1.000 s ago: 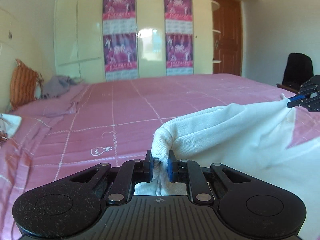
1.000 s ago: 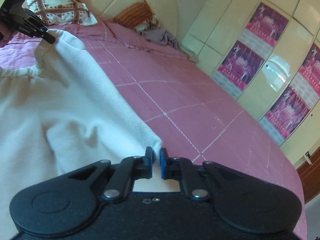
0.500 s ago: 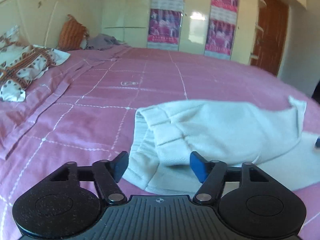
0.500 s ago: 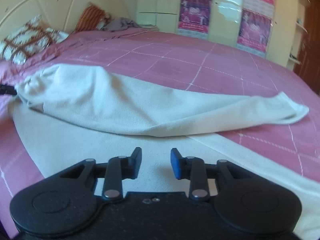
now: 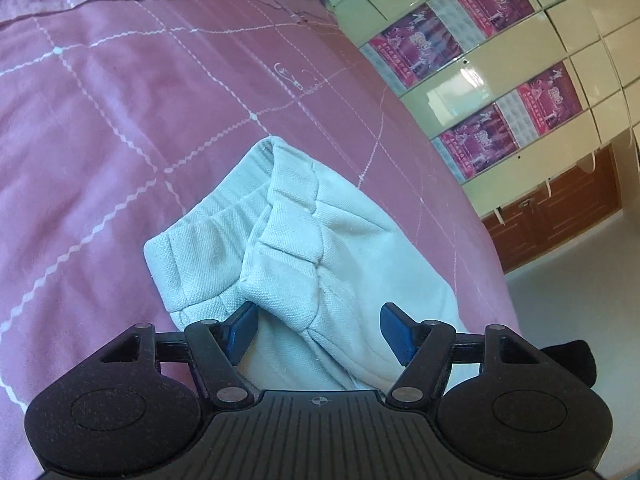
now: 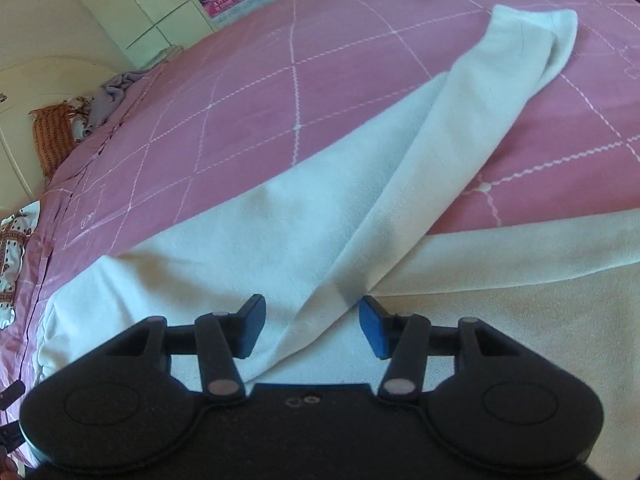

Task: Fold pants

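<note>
The soft white cotton pants [image 6: 304, 216] lie on the pink quilted bedspread [image 6: 240, 112], one leg folded across. My left claw [image 5: 316, 330] has just closed in a little but stays wide over the waistband. My right claw [image 6: 312, 326] has been opening and holds nothing.

White pants [image 6: 304, 236] flat on pink bedspread [image 6: 248, 120], near its front edge. Waistband [image 5: 224, 236] bunched, elastic end rumpled, folded on itself. One leg [image 6: 480, 120] doubled over, lying diagonal, cuff toward bed's middle. Other leg running off along front edge.
</note>
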A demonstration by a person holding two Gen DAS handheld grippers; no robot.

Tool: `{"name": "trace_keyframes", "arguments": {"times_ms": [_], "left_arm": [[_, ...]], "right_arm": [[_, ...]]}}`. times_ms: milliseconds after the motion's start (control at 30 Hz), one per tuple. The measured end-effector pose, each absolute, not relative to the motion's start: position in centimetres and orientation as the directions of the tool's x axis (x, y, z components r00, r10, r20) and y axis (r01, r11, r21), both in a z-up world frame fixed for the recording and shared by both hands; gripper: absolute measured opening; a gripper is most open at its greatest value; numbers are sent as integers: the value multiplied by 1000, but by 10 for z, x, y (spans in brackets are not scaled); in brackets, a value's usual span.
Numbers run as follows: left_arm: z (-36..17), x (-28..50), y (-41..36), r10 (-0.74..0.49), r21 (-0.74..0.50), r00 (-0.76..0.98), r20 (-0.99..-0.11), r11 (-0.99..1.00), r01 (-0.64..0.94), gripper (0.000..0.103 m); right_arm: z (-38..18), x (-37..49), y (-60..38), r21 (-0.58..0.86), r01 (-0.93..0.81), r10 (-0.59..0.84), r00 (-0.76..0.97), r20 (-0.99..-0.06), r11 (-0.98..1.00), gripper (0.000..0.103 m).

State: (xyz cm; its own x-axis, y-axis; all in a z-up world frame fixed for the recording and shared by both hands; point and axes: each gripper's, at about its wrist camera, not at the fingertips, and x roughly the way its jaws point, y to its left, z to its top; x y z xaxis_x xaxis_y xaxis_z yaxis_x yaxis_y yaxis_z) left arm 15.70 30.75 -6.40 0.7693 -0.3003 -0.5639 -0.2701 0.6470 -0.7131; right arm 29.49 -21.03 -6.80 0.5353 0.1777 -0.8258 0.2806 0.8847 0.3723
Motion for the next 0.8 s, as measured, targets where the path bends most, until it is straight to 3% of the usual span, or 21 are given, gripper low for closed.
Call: {"name": "trace_keyframes", "arguments": {"times_ms": [67,100,133,167,300,433,533,600,800], "left_arm": [[-73,167,307,-295,-712,766,-571,642,-283,49],[-78,174,308,-292,-704,759,-582,647,-291,23],[-80,177,310,-298,-710,760,-578,642,-288,18],[-79,179,311,-302,-720,769,-564,636,-278,18],[-51,180,323,-317,-729,811,-492,658,-186,17],[-41,173,340,-336,-684,778,-532,712,-160,17],[-67,176,342,-327,-617,690,-645,756,-218,17],[-76,173,346,-333,-647,702,-630,724,-237,17],[-41,167,346,-290,-627,757,-586,754,-196,17]], "right_arm": [[-75,298,-212,372,299,171,530,-831,879,46],[-78,299,-214,376,301,171,535,-828,877,40],[-79,299,-214,371,300,164,539,-826,879,17],[-80,299,-217,373,292,166,548,-820,881,7],[-55,278,-231,456,210,229,643,-731,865,6],[-14,220,-222,470,90,275,710,-649,878,6],[-31,188,-208,448,94,272,679,-682,889,6],[-63,186,-203,444,152,269,611,-744,883,6],[-46,176,-206,497,141,292,661,-691,856,6]]}}
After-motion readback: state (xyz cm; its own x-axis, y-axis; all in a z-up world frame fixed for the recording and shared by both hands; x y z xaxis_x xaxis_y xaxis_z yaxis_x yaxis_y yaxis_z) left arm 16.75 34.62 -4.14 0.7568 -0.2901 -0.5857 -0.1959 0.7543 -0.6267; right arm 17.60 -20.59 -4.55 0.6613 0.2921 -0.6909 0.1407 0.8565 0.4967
